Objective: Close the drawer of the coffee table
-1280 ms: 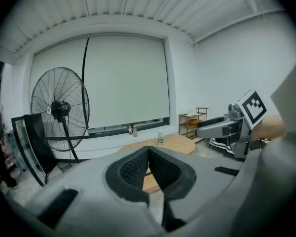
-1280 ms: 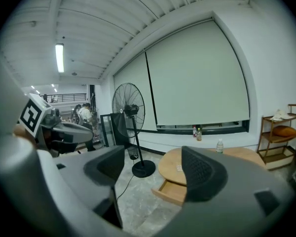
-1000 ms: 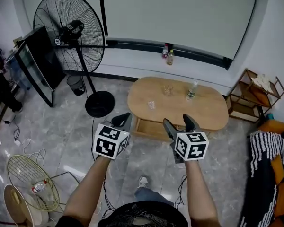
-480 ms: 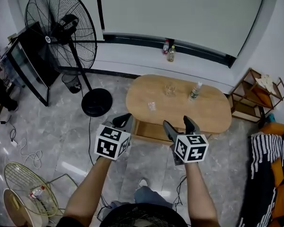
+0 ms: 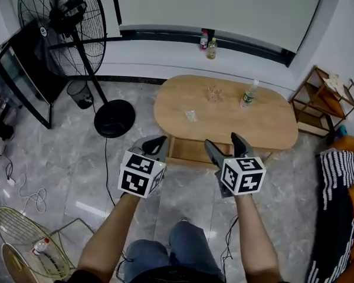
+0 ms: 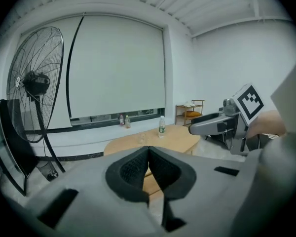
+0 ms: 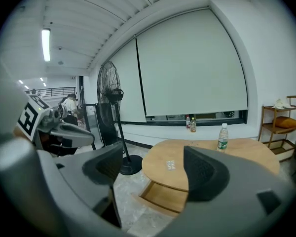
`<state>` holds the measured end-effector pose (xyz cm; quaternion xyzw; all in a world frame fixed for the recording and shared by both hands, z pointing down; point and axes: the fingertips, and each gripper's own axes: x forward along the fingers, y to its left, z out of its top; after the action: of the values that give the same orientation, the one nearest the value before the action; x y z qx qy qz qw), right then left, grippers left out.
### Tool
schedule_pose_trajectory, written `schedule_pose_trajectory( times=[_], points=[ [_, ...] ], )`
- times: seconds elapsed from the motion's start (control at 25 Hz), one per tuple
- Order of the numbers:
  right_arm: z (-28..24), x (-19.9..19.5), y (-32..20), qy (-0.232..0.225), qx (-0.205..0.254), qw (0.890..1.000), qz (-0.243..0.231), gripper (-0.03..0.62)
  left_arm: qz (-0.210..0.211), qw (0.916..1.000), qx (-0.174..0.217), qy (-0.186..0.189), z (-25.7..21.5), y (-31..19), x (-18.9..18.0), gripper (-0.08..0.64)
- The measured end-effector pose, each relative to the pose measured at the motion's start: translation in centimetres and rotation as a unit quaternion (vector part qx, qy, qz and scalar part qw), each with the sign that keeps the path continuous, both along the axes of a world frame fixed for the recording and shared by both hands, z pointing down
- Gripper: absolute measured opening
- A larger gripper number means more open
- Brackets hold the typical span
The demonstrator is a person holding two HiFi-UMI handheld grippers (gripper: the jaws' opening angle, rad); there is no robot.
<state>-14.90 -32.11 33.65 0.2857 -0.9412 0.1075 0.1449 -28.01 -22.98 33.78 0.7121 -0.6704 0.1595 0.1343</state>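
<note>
The oval wooden coffee table stands ahead on the grey floor. Its drawer is pulled out toward me from the near left side, and its wooden inside looks bare. My left gripper hangs just left of the drawer's near corner, above the floor. Its black pads meet with nothing between them. My right gripper hovers over the drawer's near right end. Its jaws stand open and empty, framing the table and the drawer. Neither gripper touches the drawer.
On the table are a plastic bottle, a glass and a small packet. A standing fan with a round base is at left, a wooden shelf at right. Cables and a wire guard lie at left.
Both grippers have sunk and come closer to the table, and the drawer now lies right at their tips. The jaws stand as before.
</note>
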Motion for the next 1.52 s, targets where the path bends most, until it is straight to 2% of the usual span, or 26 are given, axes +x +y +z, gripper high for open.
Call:
schedule_pose_trajectory(
  times=[0.48,0.8,1.12,1.32,1.52],
  points=[
    [16.2,-1.2,-0.2,-0.018,0.008,1.0,0.013,0.371,0.032,0.9995,0.002,-0.003,17.6,-0.9,0.5,0.003],
    [25.6,-0.6,-0.5,-0.012,0.037,0.999,0.026,0.37,0.033,0.9988,0.036,0.006,27.3,-2.4,0.0,0.003],
    [33.1,0.2,0.9,-0.025,0.024,0.999,0.035,0.368,0.048,0.9976,0.05,0.001,33.4,-2.0,0.8,0.003],
    [36.3,0.8,1.2,-0.036,0.002,0.999,0.039,0.368,0.052,0.9974,0.049,0.006,35.3,-2.4,1.6,0.003],
    [39.2,1.5,0.7,-0.07,-0.036,0.996,0.052,0.368,0.058,0.9972,0.046,0.0,36.4,-2.7,2.2,0.003]
  ],
)
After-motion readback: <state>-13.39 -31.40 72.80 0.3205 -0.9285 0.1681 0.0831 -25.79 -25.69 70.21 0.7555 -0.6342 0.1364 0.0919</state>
